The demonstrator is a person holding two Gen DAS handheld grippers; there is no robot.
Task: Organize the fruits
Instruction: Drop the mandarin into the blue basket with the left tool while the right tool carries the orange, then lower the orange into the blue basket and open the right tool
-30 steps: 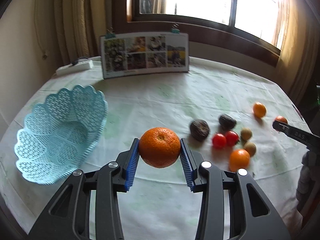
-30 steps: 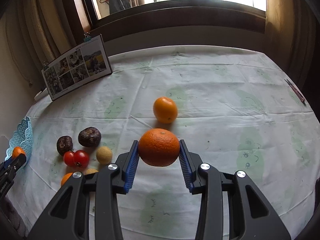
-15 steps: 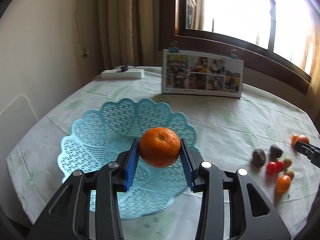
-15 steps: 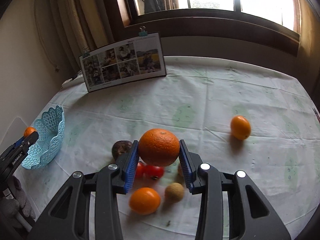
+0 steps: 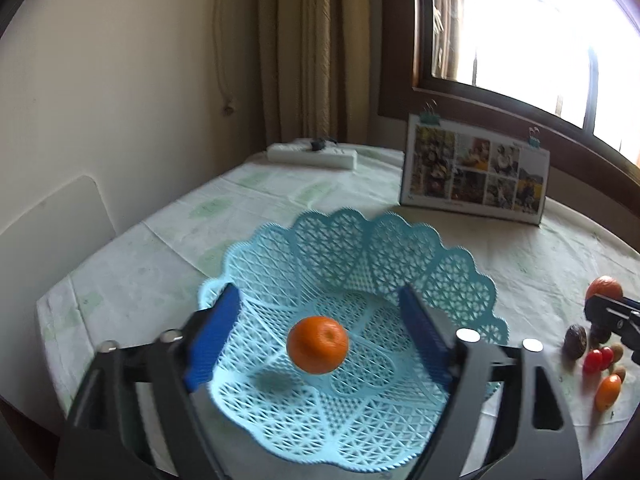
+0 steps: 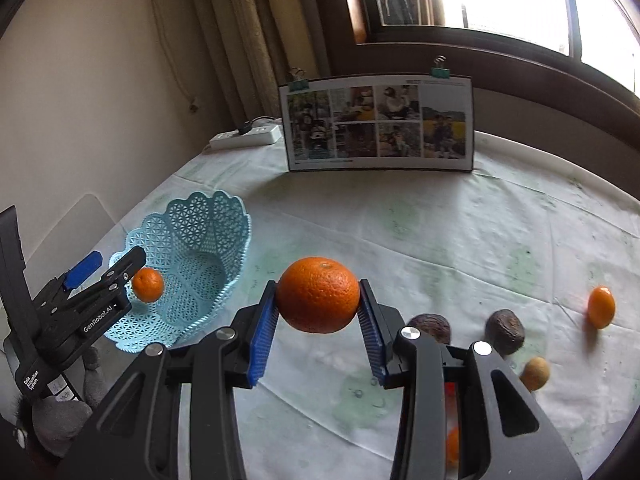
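Note:
My left gripper (image 5: 320,332) is open above the light blue lattice basket (image 5: 404,256). An orange (image 5: 317,345) hangs free between its blue pads, in the air over the basket's middle, touching neither pad. From the right wrist view the same orange (image 6: 147,285) is just past the left gripper's (image 6: 116,276) tips, over the basket (image 6: 208,220). My right gripper (image 6: 318,312) is shut on a larger orange (image 6: 318,294), held above the tablecloth to the right of the basket.
Loose fruit lies on the cloth: two dark wrinkled fruits (image 6: 504,330), a small brown fruit (image 6: 534,372), a small orange (image 6: 601,306), red tomatoes (image 5: 598,358). A photo board (image 6: 380,124) stands at the back, a power strip (image 6: 248,138) beside it. A white chair back (image 5: 48,236) is left.
My left gripper opened and let go of its orange, which now drops toward the basket. The right gripper carried its orange left, closer to the basket.

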